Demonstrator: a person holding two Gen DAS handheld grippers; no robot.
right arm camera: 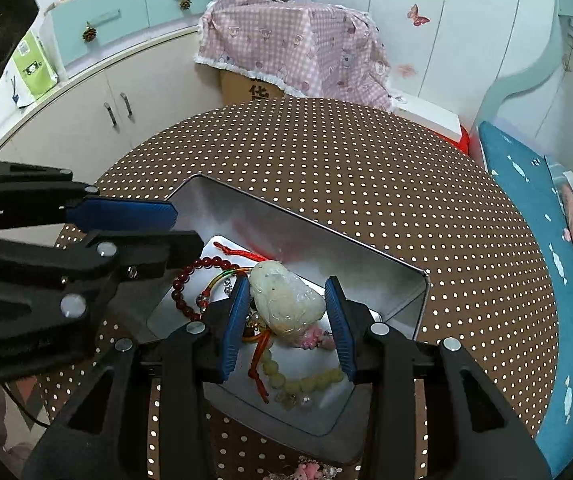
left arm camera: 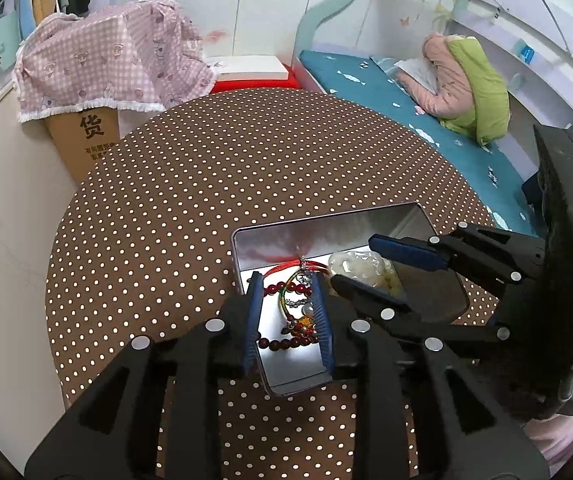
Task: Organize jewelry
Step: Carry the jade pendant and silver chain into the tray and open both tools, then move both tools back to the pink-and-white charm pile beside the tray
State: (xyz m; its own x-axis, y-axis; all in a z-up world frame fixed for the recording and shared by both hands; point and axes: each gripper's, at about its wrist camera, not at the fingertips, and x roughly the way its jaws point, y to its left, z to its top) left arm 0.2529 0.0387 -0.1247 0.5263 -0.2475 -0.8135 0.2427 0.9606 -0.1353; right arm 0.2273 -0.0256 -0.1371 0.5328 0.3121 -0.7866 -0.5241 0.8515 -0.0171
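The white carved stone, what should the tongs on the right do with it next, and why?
Probably lift away. The pale carved jade pendant lies in the silver metal tin between the right tongs, whose blue pads stand open and apart from it, so it looks released. The left tongs are open too.

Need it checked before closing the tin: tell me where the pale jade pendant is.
In the right wrist view the jade pendant lies inside the metal tin, between the open right gripper fingers, right of the dark red bead bracelet.
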